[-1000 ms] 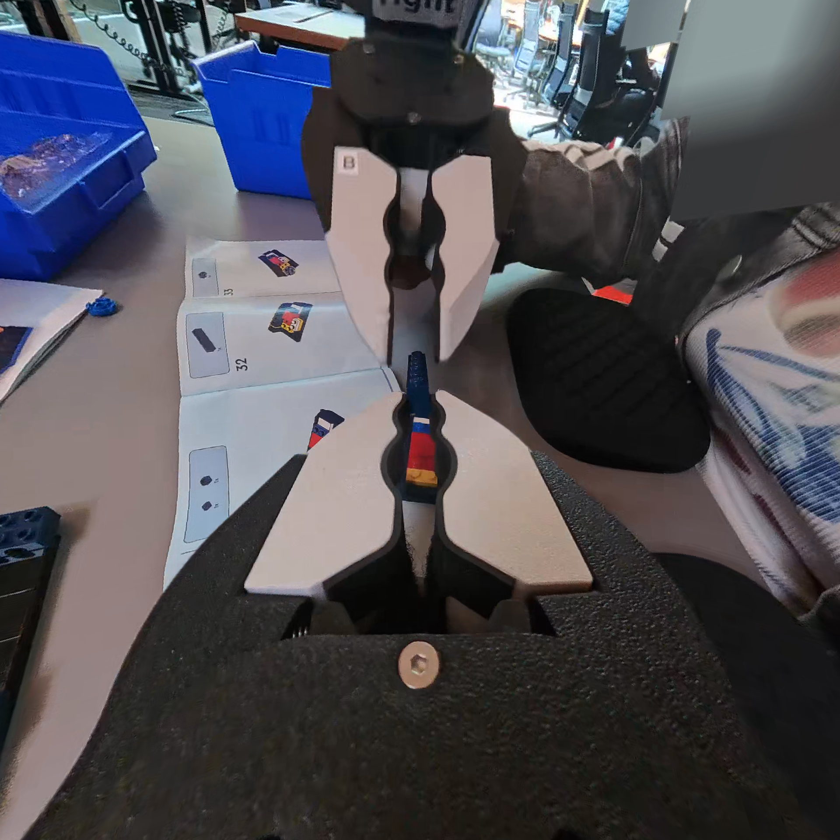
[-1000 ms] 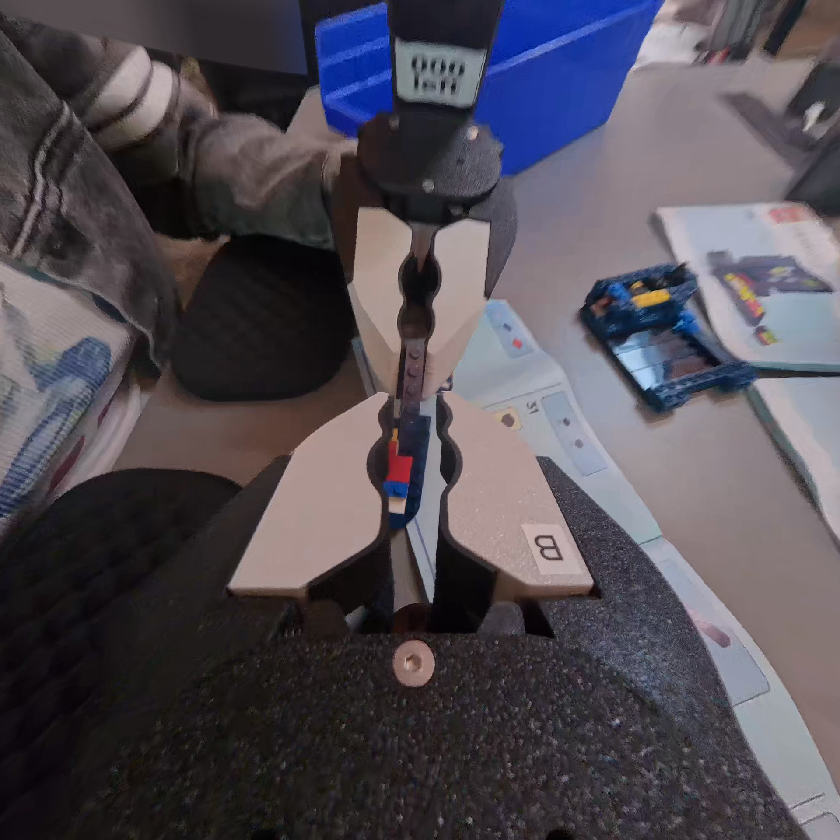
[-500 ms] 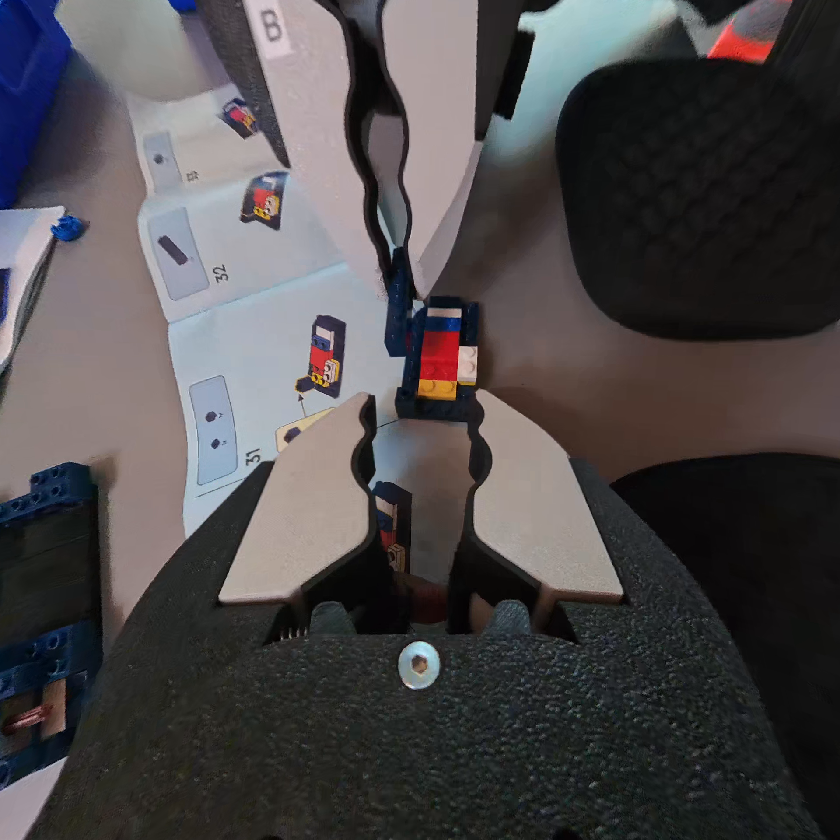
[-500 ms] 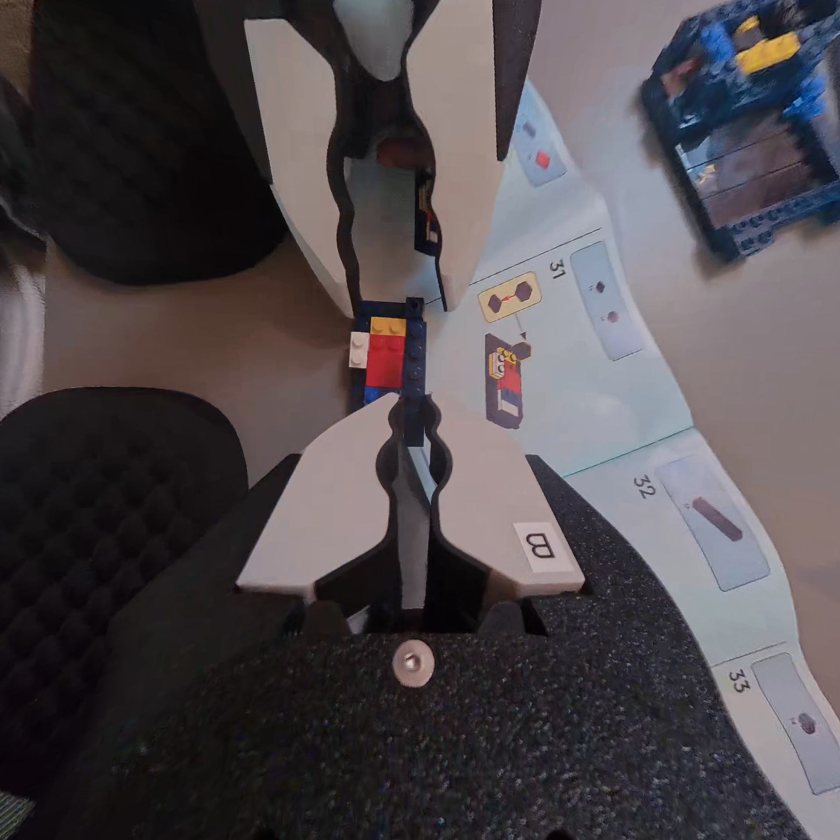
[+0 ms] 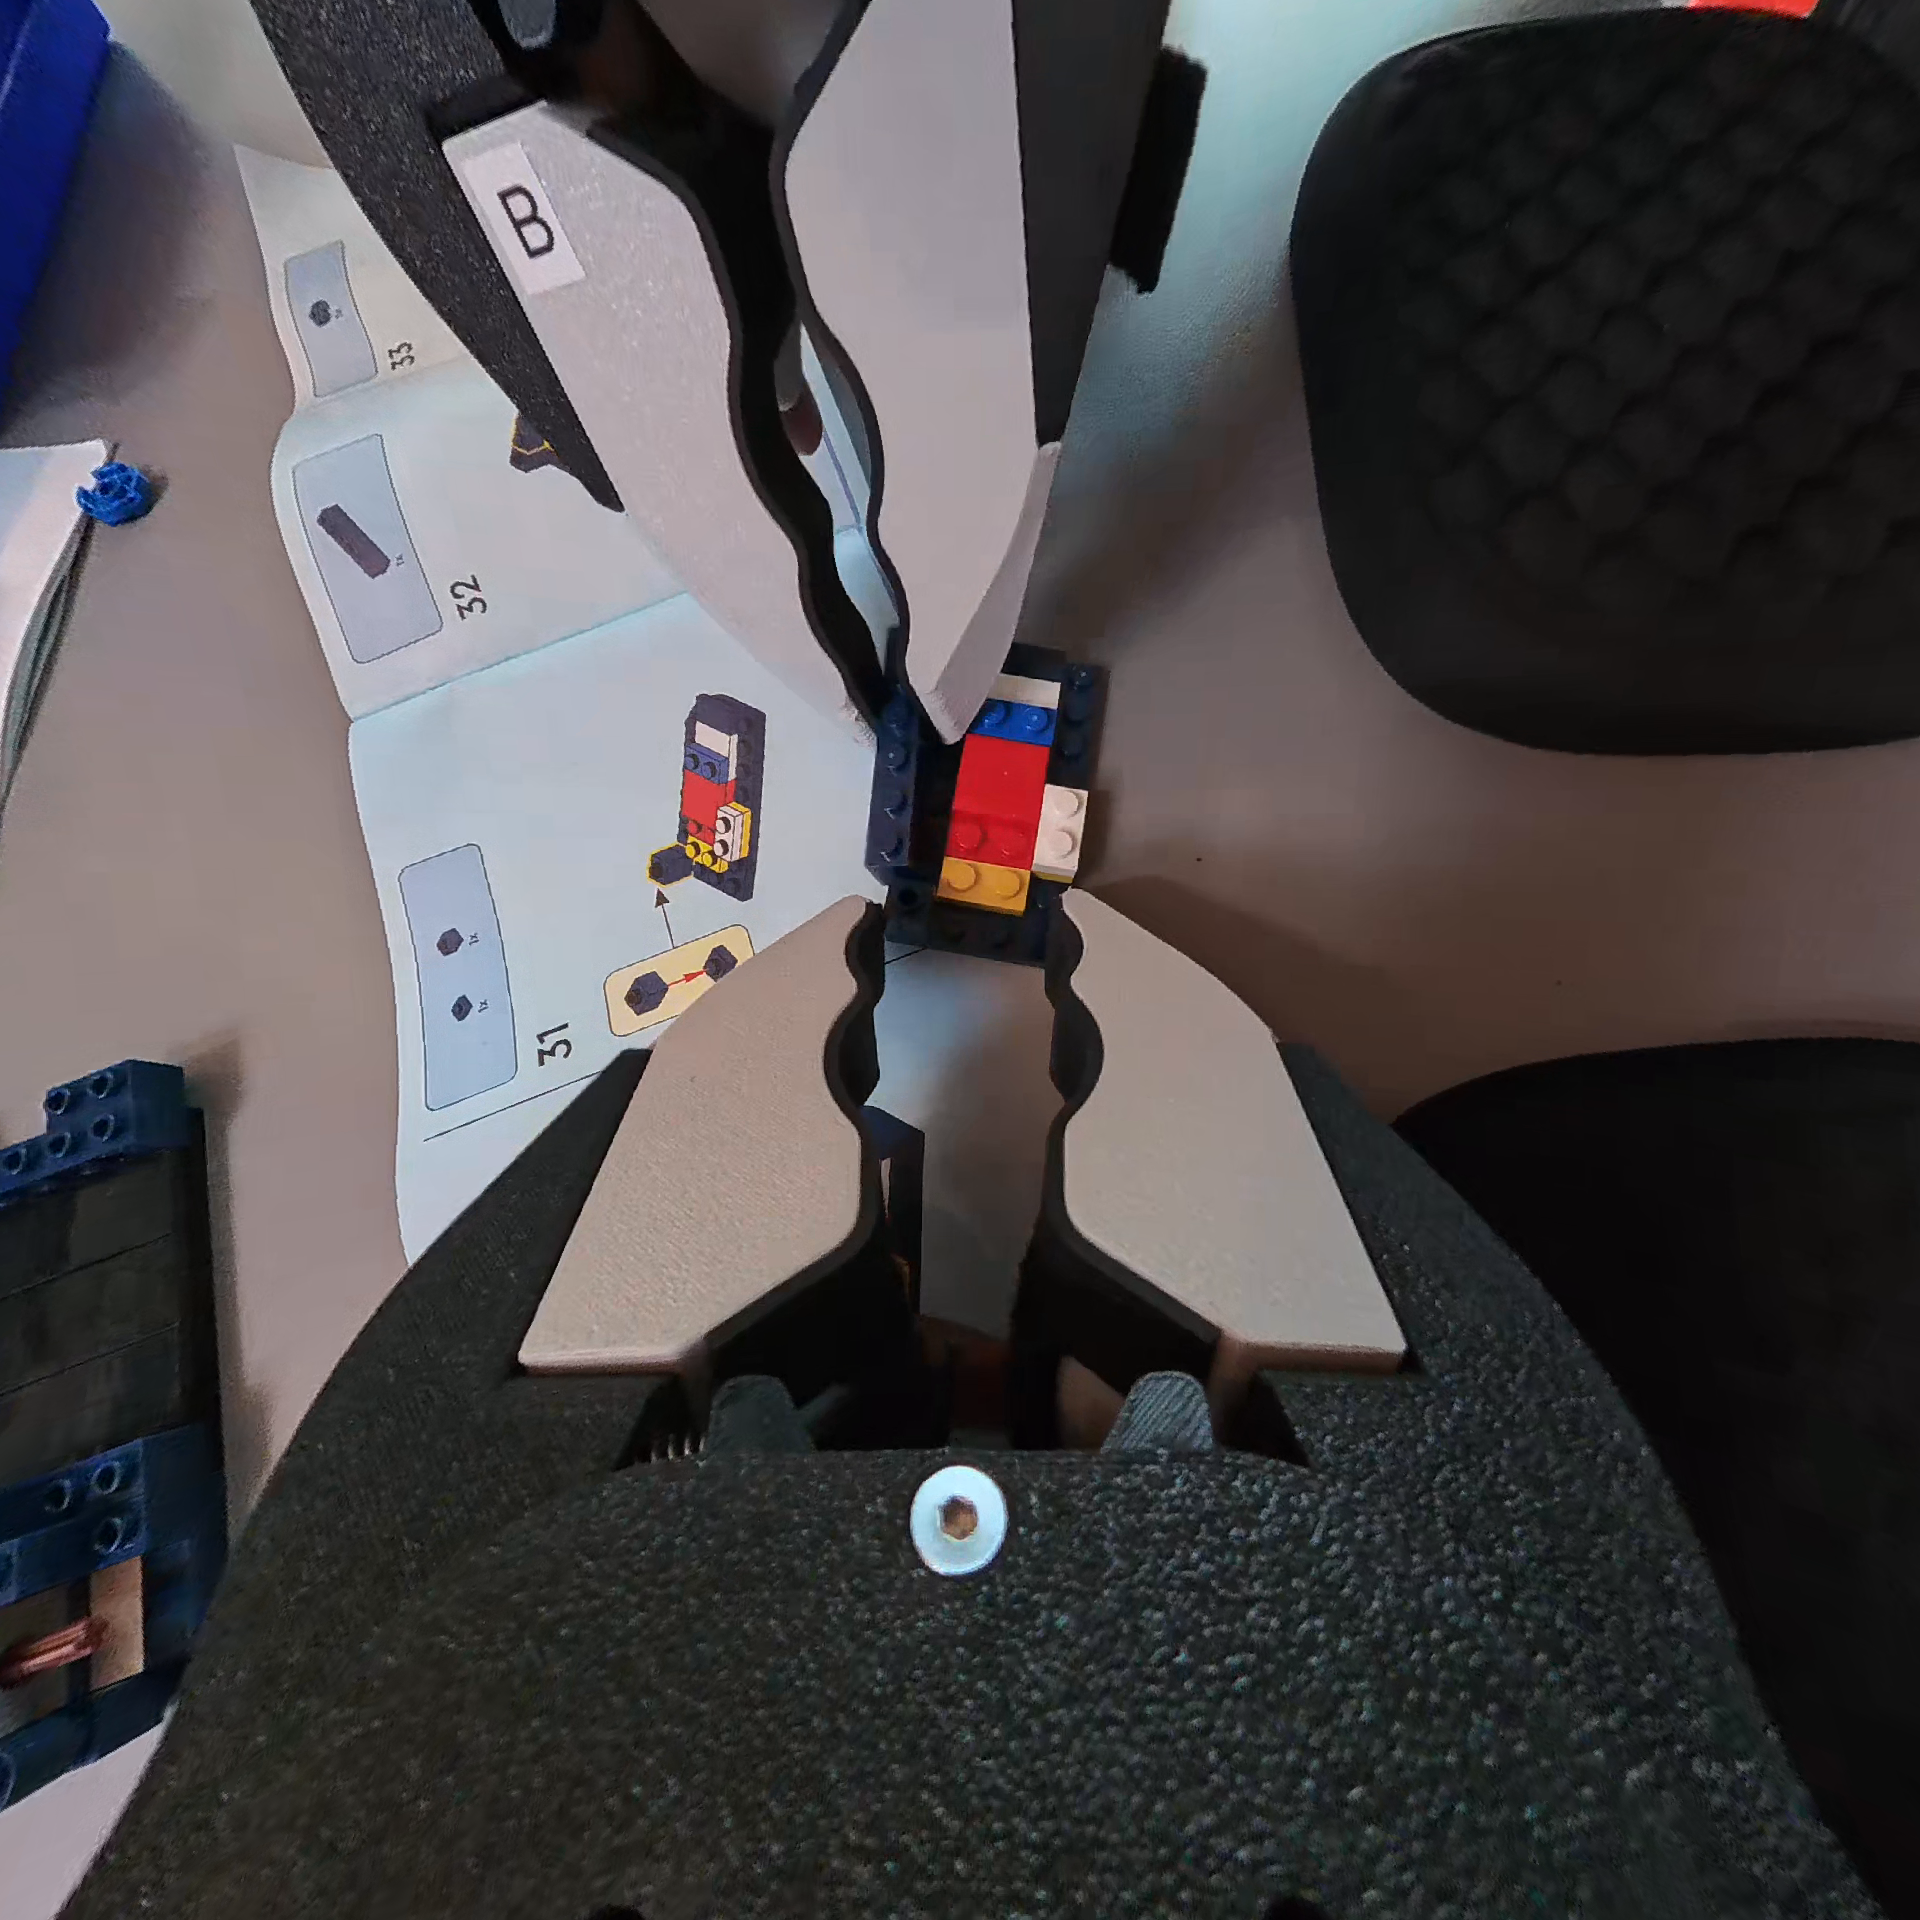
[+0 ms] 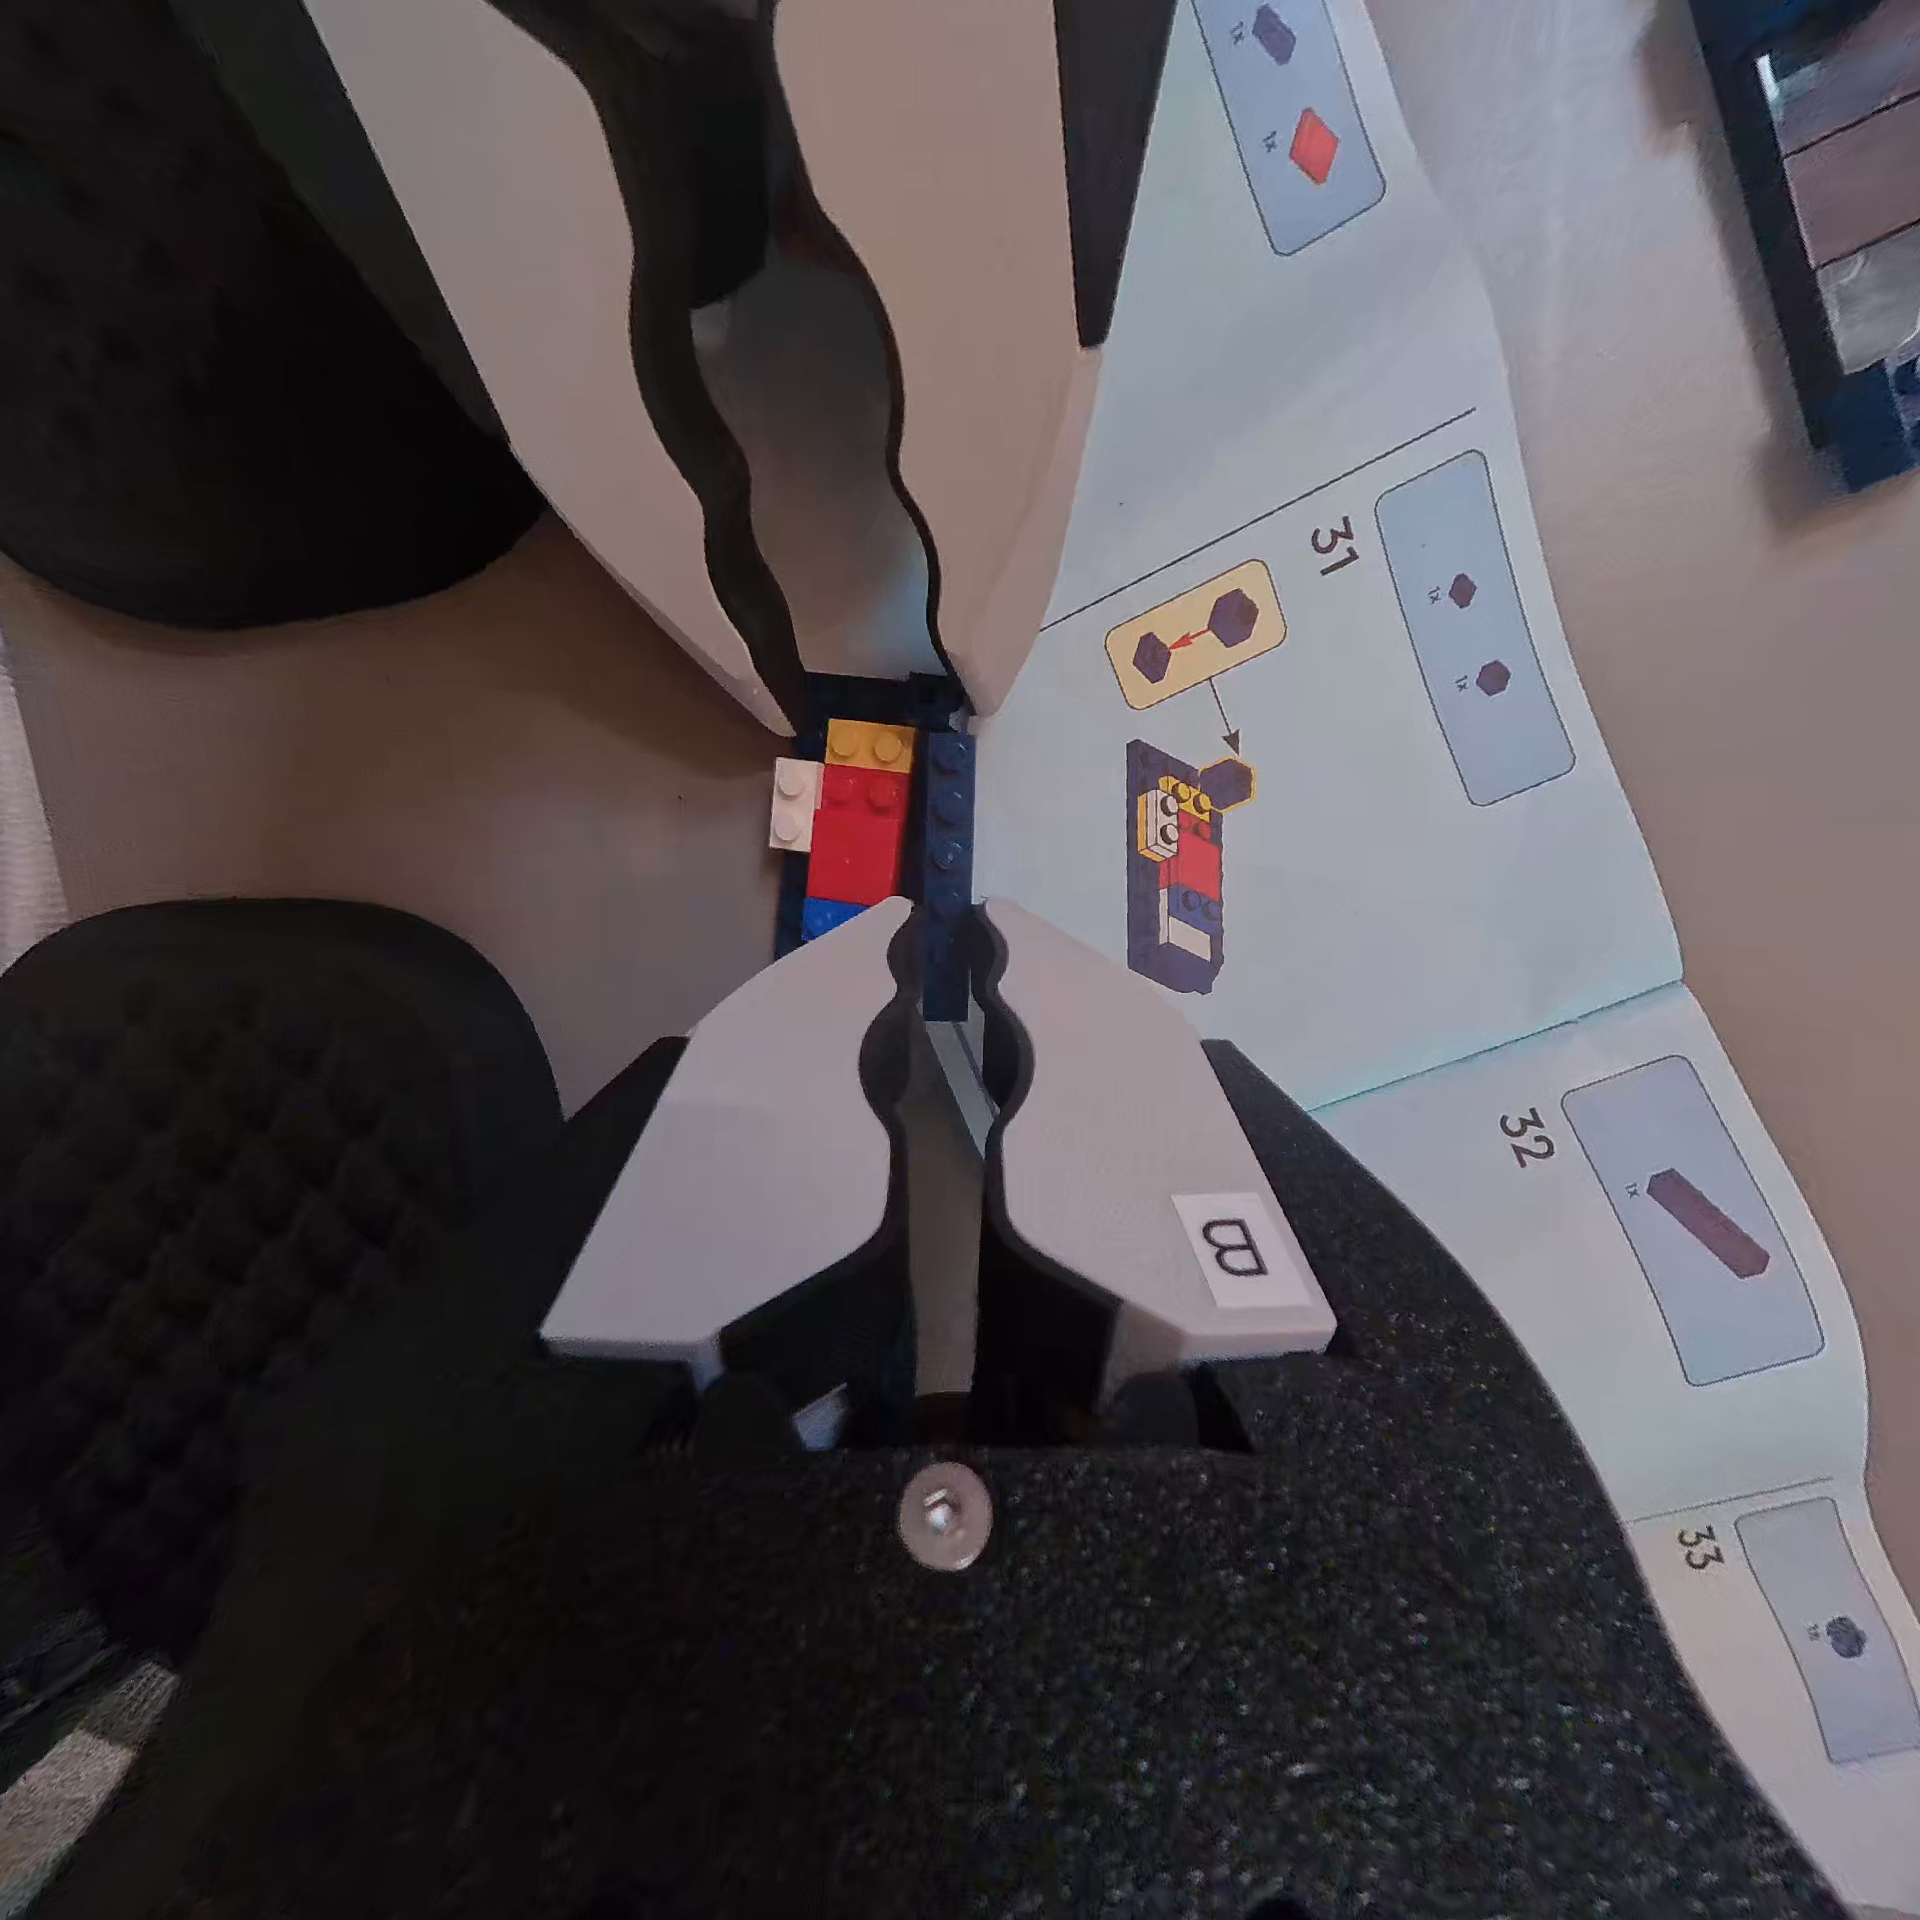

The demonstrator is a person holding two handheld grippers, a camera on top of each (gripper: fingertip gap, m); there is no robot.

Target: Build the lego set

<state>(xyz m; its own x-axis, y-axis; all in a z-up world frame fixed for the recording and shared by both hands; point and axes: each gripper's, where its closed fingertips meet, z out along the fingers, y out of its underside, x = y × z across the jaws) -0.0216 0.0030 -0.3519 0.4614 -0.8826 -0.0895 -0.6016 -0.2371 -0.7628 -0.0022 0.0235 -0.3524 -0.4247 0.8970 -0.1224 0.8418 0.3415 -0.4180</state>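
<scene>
A small brick assembly (image 5: 1003, 790) lies half on a printed instruction sheet (image 5: 540, 790): a dark blue plate carrying red, yellow, blue and white bricks. My left gripper (image 5: 966, 914) is closed on the near end of the plate, with a pad against each side. The right wrist view shows it (image 6: 883, 717) the same way. My right gripper (image 6: 945, 920) is shut on a long dark blue brick (image 6: 948, 821) that runs along one edge of the assembly (image 6: 857, 831). In the left wrist view the right gripper (image 5: 904, 707) reaches in from above onto that brick (image 5: 891, 790).
Two black padded cushions (image 5: 1621, 364) (image 5: 1662, 1351) lie right of the assembly on the grey table. A larger dark blue model (image 5: 94, 1299) is at the left edge, and also shows in the right wrist view (image 6: 1829, 208). A small blue piece (image 5: 114, 490) and a blue bin (image 5: 42, 156) are at the far left. Left and right tips are no more than a few centimetres apart. The small blue piece (image 5: 114, 490) is about 20 centimetres from my right fingertips.
The assembly was held up between both grippers and is now down on the table. My left gripper opened, then narrowed onto the plate's end. My right gripper closed on the dark blue brick.
</scene>
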